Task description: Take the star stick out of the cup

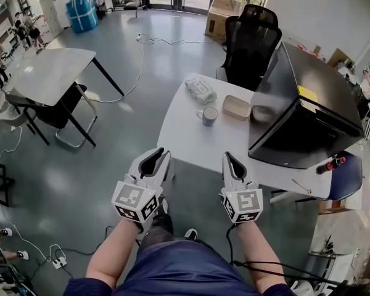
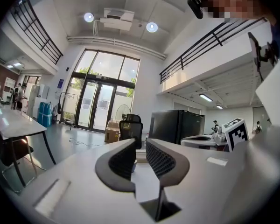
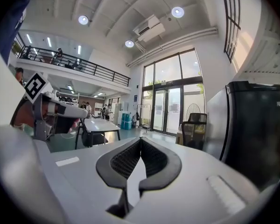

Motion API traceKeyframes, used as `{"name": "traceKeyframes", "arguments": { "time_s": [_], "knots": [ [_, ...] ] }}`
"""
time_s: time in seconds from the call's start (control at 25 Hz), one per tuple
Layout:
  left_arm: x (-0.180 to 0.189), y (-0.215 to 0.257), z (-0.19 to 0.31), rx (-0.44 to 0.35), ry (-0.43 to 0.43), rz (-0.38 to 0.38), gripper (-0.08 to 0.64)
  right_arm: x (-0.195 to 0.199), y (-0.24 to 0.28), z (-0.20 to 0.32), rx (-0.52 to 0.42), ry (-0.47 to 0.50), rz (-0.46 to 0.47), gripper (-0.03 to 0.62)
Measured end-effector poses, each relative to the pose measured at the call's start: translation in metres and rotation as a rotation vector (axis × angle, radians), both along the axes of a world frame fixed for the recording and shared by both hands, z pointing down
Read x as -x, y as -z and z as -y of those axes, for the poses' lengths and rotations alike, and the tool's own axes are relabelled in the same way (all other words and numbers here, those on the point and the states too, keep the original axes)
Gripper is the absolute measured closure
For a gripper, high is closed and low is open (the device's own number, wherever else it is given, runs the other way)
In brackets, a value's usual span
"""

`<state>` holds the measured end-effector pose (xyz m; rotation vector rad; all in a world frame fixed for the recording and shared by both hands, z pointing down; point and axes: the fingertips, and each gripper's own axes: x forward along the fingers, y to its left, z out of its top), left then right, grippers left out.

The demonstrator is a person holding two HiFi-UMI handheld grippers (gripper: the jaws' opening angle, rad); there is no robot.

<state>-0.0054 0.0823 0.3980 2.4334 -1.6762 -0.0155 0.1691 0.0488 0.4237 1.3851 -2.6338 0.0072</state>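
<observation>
Both grippers hang short of the white table (image 1: 180, 137), off its near edge. The left gripper (image 1: 159, 155) has its jaws a narrow gap apart with nothing between them; the right gripper (image 1: 229, 158) has its jaws pressed together at the tips, empty. The cup (image 1: 209, 116) stands on the table beside a shallow tray (image 1: 237, 106), well apart from both grippers; the star stick cannot be made out in it
</observation>
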Motion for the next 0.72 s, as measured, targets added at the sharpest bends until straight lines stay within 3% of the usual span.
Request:
{"name": "traceKeyframes", "arguments": {
  "time_s": [0.32, 0.72],
  "knots": [
    [0.025, -0.003, 0.081, -0.014, -0.086, -0.024, 0.491, 0.017, -0.009, 0.053, 0.002, -0.093, -0.077, 0.584],
    [0.059, -0.022, 0.155, 0.024, -0.204, -0.049, 0.491, 0.042, -0.026, 0.109, 0.067, -0.194, -0.162, 0.581]
  ]
}}
